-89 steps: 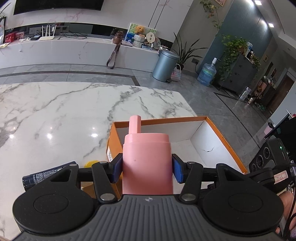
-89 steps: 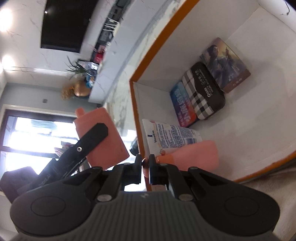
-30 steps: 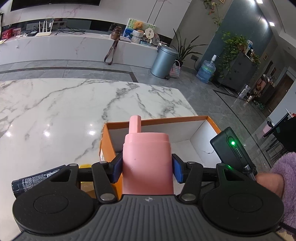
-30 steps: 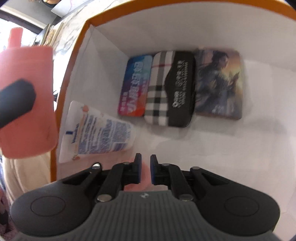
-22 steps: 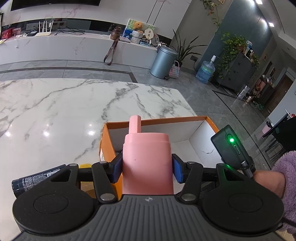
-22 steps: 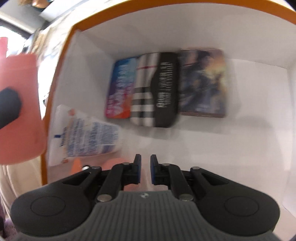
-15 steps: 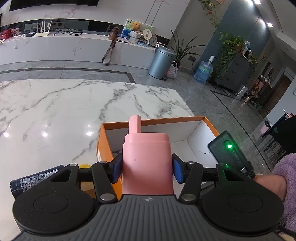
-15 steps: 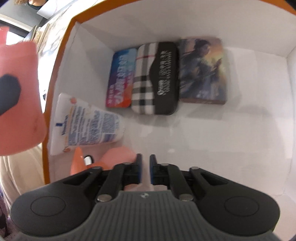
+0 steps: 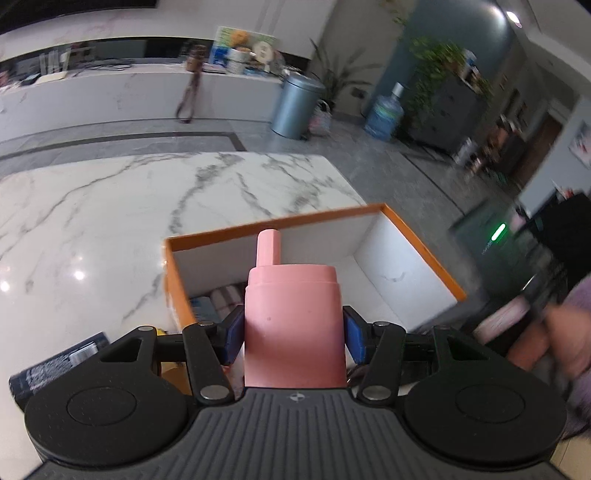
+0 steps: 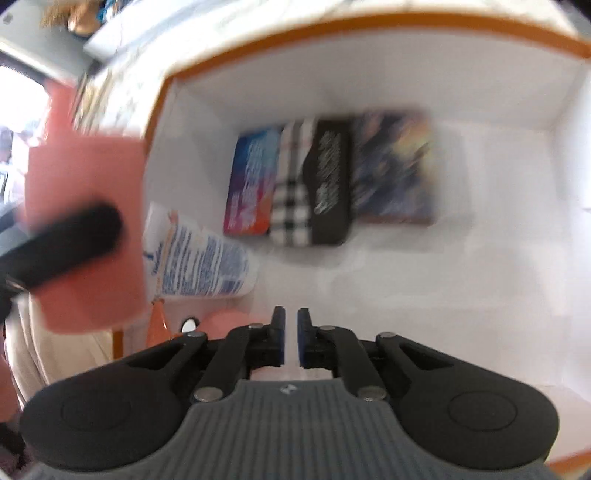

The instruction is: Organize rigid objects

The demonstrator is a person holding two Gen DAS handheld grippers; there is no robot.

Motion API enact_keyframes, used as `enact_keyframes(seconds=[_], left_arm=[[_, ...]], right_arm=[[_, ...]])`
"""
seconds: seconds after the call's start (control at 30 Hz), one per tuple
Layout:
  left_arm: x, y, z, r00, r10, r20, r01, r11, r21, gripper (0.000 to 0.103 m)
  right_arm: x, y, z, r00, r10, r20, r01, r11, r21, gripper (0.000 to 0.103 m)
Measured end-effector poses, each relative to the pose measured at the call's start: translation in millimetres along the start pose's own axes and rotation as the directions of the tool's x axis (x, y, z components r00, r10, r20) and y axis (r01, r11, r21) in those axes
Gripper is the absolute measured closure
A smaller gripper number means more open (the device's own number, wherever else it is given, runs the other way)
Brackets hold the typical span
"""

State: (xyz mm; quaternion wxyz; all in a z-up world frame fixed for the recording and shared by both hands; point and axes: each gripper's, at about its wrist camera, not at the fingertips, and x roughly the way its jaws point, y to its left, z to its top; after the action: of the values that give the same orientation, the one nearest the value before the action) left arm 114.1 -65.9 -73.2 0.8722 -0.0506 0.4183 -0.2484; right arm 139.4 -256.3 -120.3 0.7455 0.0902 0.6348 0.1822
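Pink plastic, smooth and stiff: the bottle (image 9: 293,328) sits upright in the left tongs (image 9: 293,334), clamped across its flat body by the blue pads (image 9: 236,332), with its narrow spout (image 9: 268,247) pointing away. It looks light and rigid, so a firm squeeze on the broad middle should hold; the slick sides could let it slip if gripped near the tapering top. It hangs just over the near left corner of the orange box (image 9: 280,221) on the marble worktop (image 9: 110,206).

Inside the box (image 10: 369,26), three flat packs lie side by side against the far wall: a blue one (image 10: 253,184), a checked one (image 10: 314,184) and a picture one (image 10: 395,170). A white tube (image 10: 195,258) lies along the left wall, and something pink (image 10: 229,319) shows beneath the right tongs (image 10: 291,341), which are nearly shut and hold nothing visible.
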Motion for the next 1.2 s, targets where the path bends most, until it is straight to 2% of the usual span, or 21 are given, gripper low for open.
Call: enact_keyframes(seconds=[0.1,0.17,0.2,0.23,0.3,0.43,0.6,0.73,0.87,0.93,1.0,1.1,1.2], left_arm=[[14,-15,0,0.999,0.007,-0.036,-0.004,0.997,0.072,0.041],[22,-26,-1,0.999,0.002,-0.046,0.004,0.992,0.126,0.041],[26,-31,-2,0.999,-0.003,-0.052,0.010,0.989,0.146,0.041],[30,-36,-3,0.998,-0.005,-0.060,0.015,0.987,0.163,0.041],[37,-45,-6,0.997,-0.004,-0.074,0.019,0.979,0.201,0.041],[42,-58,-10,0.996,-0.005,-0.090,0.030,0.962,0.271,0.041],[40,-65,-12,0.995,-0.010,-0.104,0.041,0.954,0.296,0.041],[43,-68,-14,0.990,0.028,-0.135,0.017,0.947,0.319,0.041],[41,-74,-18,0.990,0.018,-0.138,0.034,0.931,0.363,0.041],[42,-79,-21,0.990,0.032,-0.140,0.028,0.914,0.404,0.041],[44,-80,-23,0.988,0.044,-0.146,0.022,0.905,0.425,0.041],[45,-78,-24,0.986,0.041,-0.164,0.028,0.916,0.400,0.041],[42,-77,-23,0.986,0.038,-0.165,0.028,0.925,0.378,0.036]], right_arm=[[-34,-16,-1,0.995,-0.034,0.095,0.029,0.998,0.053,0.092],[-61,-22,1,0.982,-0.073,0.175,0.057,0.994,0.091,0.077],[-73,-25,-1,0.972,-0.085,0.218,0.063,0.992,0.106,0.066],[-85,-34,1,0.963,-0.080,0.259,0.051,0.992,0.117,0.062],[-104,-37,-3,0.948,-0.042,0.315,0.002,0.992,0.126,0.060],[-125,-43,-8,0.924,0.048,0.379,-0.096,0.989,0.108,0.045],[-104,-36,-11,0.913,0.147,0.380,-0.194,0.977,0.089,0.033],[-96,-25,-16,0.915,0.164,0.370,-0.190,0.981,0.037,0.031],[-83,-9,-19,0.933,0.103,0.345,-0.092,0.995,-0.048,0.032],[-78,-9,-22,0.937,0.107,0.333,-0.092,0.994,-0.061,0.040],[-73,-13,-22,0.933,0.150,0.326,-0.139,0.989,-0.056,0.046],[-70,-13,-25,0.934,0.150,0.324,-0.136,0.989,-0.065,0.047],[-68,-13,-27,0.935,0.147,0.324,-0.137,0.989,-0.052,0.047]])
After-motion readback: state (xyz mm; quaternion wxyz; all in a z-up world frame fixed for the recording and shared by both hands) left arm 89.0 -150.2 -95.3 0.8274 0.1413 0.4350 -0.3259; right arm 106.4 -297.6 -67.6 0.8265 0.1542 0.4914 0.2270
